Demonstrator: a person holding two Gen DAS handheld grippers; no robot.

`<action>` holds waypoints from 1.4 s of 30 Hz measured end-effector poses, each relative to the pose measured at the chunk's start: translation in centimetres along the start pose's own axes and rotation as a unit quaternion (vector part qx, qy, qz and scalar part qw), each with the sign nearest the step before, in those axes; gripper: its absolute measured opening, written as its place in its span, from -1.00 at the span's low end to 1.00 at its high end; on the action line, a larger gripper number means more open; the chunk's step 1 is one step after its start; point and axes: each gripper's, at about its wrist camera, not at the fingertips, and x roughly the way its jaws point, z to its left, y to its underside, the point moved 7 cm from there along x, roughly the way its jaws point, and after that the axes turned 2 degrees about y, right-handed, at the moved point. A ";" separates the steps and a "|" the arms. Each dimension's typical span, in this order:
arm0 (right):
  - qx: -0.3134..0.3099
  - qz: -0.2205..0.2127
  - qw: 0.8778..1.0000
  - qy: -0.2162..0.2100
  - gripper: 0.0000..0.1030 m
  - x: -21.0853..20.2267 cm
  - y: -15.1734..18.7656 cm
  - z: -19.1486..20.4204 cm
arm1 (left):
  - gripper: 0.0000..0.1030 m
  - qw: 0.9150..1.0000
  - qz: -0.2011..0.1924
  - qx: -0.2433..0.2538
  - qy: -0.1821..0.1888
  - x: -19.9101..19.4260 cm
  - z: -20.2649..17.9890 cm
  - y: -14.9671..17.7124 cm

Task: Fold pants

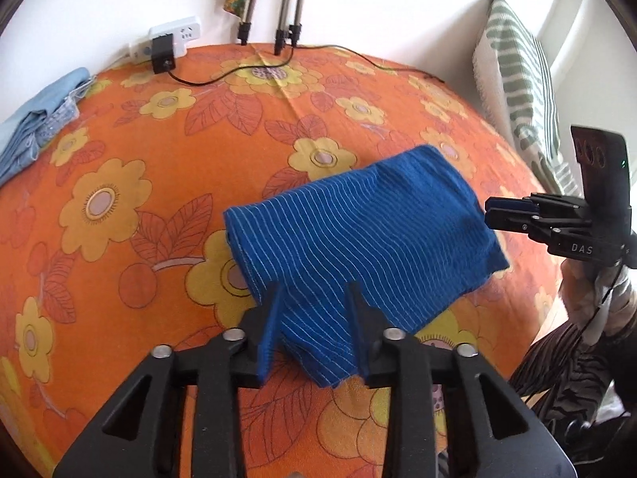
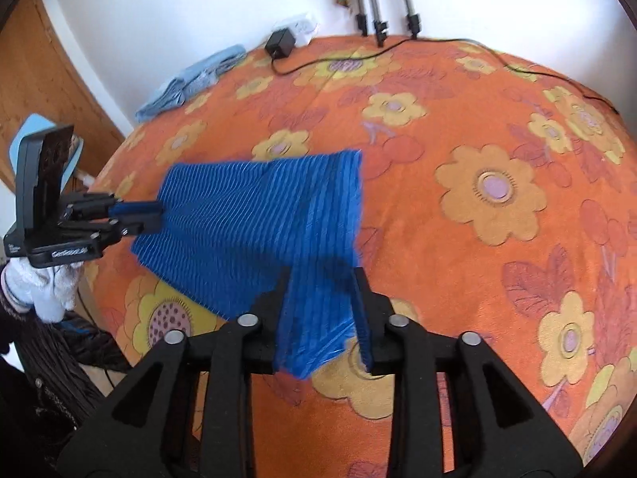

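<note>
The blue pants with thin white stripes [image 1: 358, 231] lie folded into a compact bundle on the orange flowered bedspread [image 1: 159, 151]. My left gripper [image 1: 314, 298] has its fingers spread around the near edge of the bundle, with cloth between them. My right gripper [image 1: 491, 215] reaches the bundle's right edge from the side. In the right wrist view the pants [image 2: 254, 215] hang partly lifted. My right gripper [image 2: 320, 290] has cloth between its spread fingers. My left gripper [image 2: 157, 215] touches the pants' left edge there.
A folded light-blue garment [image 1: 43, 119] lies at the bed's far left. A power strip with black adapter [image 1: 167, 46] and a cable run along the far edge by tripod legs [image 1: 286, 20]. A striped pillow [image 1: 517, 87] leans at the right wall.
</note>
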 end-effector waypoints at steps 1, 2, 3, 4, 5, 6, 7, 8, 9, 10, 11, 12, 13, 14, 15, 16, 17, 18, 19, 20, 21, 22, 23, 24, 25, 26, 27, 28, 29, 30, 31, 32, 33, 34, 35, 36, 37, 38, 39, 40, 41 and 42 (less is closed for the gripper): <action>0.002 -0.005 1.000 0.005 -0.24 -0.2 -0.2 -0.2 | -0.13 1.000 -0.005 -0.007 -0.001 -0.3 0.2 -0.1; 0.007 -0.011 1.000 0.009 -0.21 -0.3 -0.4 -0.6 | 0.00 1.000 -0.010 -0.013 -0.005 -0.6 0.5 -0.2; 0.013 -0.016 1.000 0.013 -0.20 -0.4 -0.6 -0.9 | 0.01 1.000 -0.015 -0.019 -0.006 -0.9 0.8 -0.3; 0.019 -0.020 0.999 0.018 -0.18 -0.5 -0.8 -1.2 | 0.01 0.999 -0.018 -0.026 -0.003 -1.3 1.1 -0.4; 0.022 -0.023 0.999 0.024 -0.17 -0.5 -1.0 -1.5 | 0.01 0.999 -0.021 -0.031 0.001 -1.5 1.4 -0.5; 0.023 -0.025 0.999 0.029 -0.17 -0.5 -1.1 -1.7 | 0.01 0.999 -0.025 -0.034 0.000 -1.9 1.6 -0.6; 0.023 -0.028 0.999 0.032 -0.17 -0.5 -1.2 -1.7 | 0.01 0.999 -0.028 -0.036 -0.003 -2.1 1.8 -0.7; 0.021 -0.033 0.999 0.033 -0.14 -0.6 -1.4 -1.6 | 0.01 0.999 -0.032 -0.037 -0.004 -2.3 1.9 -0.7; 0.019 -0.039 0.999 0.033 -0.10 -0.7 -1.6 -1.4 | 0.01 0.999 -0.035 -0.037 -0.003 -2.4 2.0 -0.7; 0.016 -0.045 0.998 0.032 0.03 -0.8 -1.8 -1.2 | 0.01 0.999 -0.035 -0.037 -0.008 -2.4 2.1 -0.8; 0.013 -0.051 0.998 0.033 0.13 -0.9 -2.0 -1.1 | 0.01 0.999 -0.036 -0.038 -0.011 -2.3 2.3 -0.7; 0.009 -0.062 0.997 0.036 0.16 -1.1 -2.2 -0.8 | 0.01 0.998 -0.033 -0.043 -0.012 -2.1 2.4 -0.7; 0.005 -0.069 0.997 0.037 0.23 -1.2 -2.3 -0.6 | 0.01 0.998 -0.029 -0.048 -0.008 -2.0 2.5 -0.6; -0.001 -0.076 0.996 0.039 0.31 -1.3 -2.6 -0.4 | 0.01 0.998 -0.023 -0.054 0.001 -1.8 2.5 -0.5; -0.003 -0.082 0.996 0.040 0.34 -1.4 -2.8 -0.3 | 0.01 0.998 -0.020 -0.059 0.006 -1.7 2.5 -0.4; -0.004 -0.087 0.995 0.040 0.37 -1.4 -2.9 -0.3 | 0.00 0.998 -0.018 -0.063 0.008 -1.7 2.5 -0.3; -0.003 -0.092 0.995 0.039 0.39 -1.4 -3.1 -0.3 | -0.04 0.998 -0.015 -0.065 0.009 -1.6 2.5 -0.3; -0.001 -0.091 0.995 0.038 0.39 -1.3 -3.2 -0.4 | -0.08 0.998 -0.012 -0.066 0.010 -1.6 2.4 -0.3; 0.000 -0.087 0.995 0.038 0.39 -1.1 -3.2 -0.4 | -0.08 0.998 -0.011 -0.067 0.009 -1.6 2.4 -0.2; 0.002 -0.080 0.996 0.037 0.39 -0.8 -3.2 -0.5 | -0.09 0.997 -0.012 -0.070 0.009 -1.6 2.5 -0.2; 0.003 -0.075 0.997 0.036 0.39 -0.6 -3.1 -0.6 | -0.10 0.997 -0.012 -0.077 0.010 -1.6 2.6 -0.2; 0.004 -0.067 0.997 0.038 0.40 -0.3 -3.1 -0.8 | -0.11 0.996 -0.011 -0.088 0.013 -1.5 2.9 -0.2; 0.005 -0.062 0.997 0.040 0.40 -0.1 -3.0 -0.9 | -0.14 0.995 -0.009 -0.098 0.016 -1.4 3.1 -0.2; 0.006 -0.054 0.998 0.040 0.40 0.1 -2.9 -1.0 | -0.15 0.994 -0.006 -0.106 0.017 -1.2 3.3 -0.2; 0.007 -0.046 0.998 0.039 0.40 0.4 -2.9 -1.0 | -0.15 0.994 -0.003 -0.111 0.020 -1.1 3.4 -0.2; 0.009 -0.038 0.999 0.038 0.40 0.6 -2.8 -1.1 | -0.15 0.993 -0.001 -0.114 0.022 -0.9 3.4 -0.2; 0.013 -0.032 0.999 0.034 0.40 0.9 -2.8 -1.2 | -0.15 0.993 0.002 -0.119 0.024 -0.6 3.3 -0.2; 0.017 -0.026 0.999 0.030 0.40 1.2 -2.9 -1.3 | -0.15 0.992 0.004 -0.123 0.029 -0.4 3.3 -0.2; 0.020 -0.021 0.999 0.025 0.40 1.4 -2.8 -1.3 | -0.15 0.991 0.007 -0.126 0.033 -0.2 3.2 -0.2; 0.024 -0.014 0.999 0.019 0.40 1.8 -2.9 -1.3 | -0.15 0.991 0.010 -0.129 0.038 0.1 3.0 -0.2; 0.028 -0.009 0.999 0.014 0.40 2.0 -2.9 -1.3 | -0.15 0.991 0.012 -0.129 0.038 0.2 3.0 -0.2; 0.032 -0.004 0.999 0.008 0.40 2.3 -2.9 -1.4 | -0.15 0.991 0.013 -0.128 0.038 0.3 2.9 -0.3; 0.037 0.000 0.999 0.005 0.40 2.6 -2.9 -1.5 | -0.15 0.991 0.014 -0.127 0.037 0.4 2.8 -0.3; 0.043 0.004 0.999 0.000 0.40 2.8 -2.9 -1.6 | -0.15 0.991 0.014 -0.127 0.037 0.5 2.8 -0.4; 0.047 0.007 0.999 -0.005 0.40 3.1 -2.8 -1.7 | -0.15 0.991 0.015 -0.128 0.039 0.6 2.7 -0.4; 0.054 0.012 0.998 -0.012 0.40 3.3 -2.7 -1.8 | -0.15 0.991 0.017 -0.128 0.039 0.7 2.7 -0.4; 0.060 0.016 0.998 -0.018 0.40 3.6 -2.5 -1.9 | -0.15 0.991 0.018 -0.126 0.037 0.8 2.7 -0.4; 0.064 0.019 0.998 -0.021 0.40 3.7 -2.4 -2.0 | -0.15 0.991 0.019 -0.124 0.035 0.9 2.7 -0.3; 0.069 0.023 0.997 -0.025 0.40 4.0 -2.2 -2.1 | -0.15 0.992 0.019 -0.122 0.033 1.0 2.6 -0.3; 0.069 0.024 0.997 -0.026 0.39 4.1 -2.2 -2.1 | -0.15 0.992 0.020 -0.120 0.031 1.1 2.6 -0.3; 0.067 0.022 0.997 -0.025 0.39 4.1 -2.2 -2.0 | -0.15 0.992 0.022 -0.118 0.029 1.3 2.6 -0.2; 0.064 0.022 0.997 -0.024 0.39 4.1 -2.1 -1.9 | -0.15 0.993 0.023 -0.117 0.028 1.4 2.6 -0.2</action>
